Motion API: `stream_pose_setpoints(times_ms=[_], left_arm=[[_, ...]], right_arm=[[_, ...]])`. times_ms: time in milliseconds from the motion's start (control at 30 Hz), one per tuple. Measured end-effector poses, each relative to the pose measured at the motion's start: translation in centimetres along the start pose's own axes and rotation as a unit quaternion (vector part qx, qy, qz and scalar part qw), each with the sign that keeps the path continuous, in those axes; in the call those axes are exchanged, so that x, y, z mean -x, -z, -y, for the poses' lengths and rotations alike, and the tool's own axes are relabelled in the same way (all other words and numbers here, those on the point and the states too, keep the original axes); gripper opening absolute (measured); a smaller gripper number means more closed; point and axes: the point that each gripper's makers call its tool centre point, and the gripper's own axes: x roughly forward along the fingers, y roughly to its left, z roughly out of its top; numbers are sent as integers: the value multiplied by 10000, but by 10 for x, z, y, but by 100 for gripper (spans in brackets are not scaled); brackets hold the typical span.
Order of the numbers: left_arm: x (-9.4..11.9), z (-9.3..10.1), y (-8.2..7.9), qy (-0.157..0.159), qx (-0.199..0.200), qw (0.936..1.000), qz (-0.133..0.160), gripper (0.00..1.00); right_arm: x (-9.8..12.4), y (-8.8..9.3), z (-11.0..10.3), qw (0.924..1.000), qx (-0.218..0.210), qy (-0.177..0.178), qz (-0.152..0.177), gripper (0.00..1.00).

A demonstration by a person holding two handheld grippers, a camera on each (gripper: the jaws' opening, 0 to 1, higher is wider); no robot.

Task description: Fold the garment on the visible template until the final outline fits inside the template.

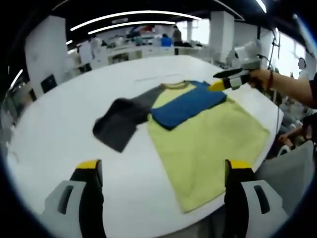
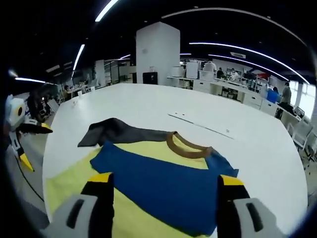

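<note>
Yellow-tipped left gripper point(image 1: 162, 171) and right gripper point(image 2: 162, 182) gape empty; left gripper view shows shirt point(image 1: 198, 129) hem overhanging table point(image 1: 54, 124).

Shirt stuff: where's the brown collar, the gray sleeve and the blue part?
brown collar point(image 2: 188, 147), right gripper view, front of the neck band
gray sleeve point(image 1: 118, 124), left gripper view, sleeve middle
blue part point(image 2: 158, 183), right gripper view, its middle

Even, bright light is cast by long ceiling strips point(image 2: 233, 49). The white surface point(image 1: 59, 134) is mildly glared, shadows are faint, and edges are bent and softly blurred.
</note>
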Motion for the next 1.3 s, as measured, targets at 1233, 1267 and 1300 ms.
stream_pose_setpoints(times_ms=[1233,1267,1300], left_arm=[[-3,3,-1,53,-26,9999,-87,98],[-3,3,0,51,-23,9999,-90,98],[-3,3,0,45,-16,9999,-94,98]], right_arm=[[39,93,76,9948,-450,469,-791,26],[37,94,73,9949,-441,416,-803,26],[35,95,69,9951,-440,327,-820,26]])
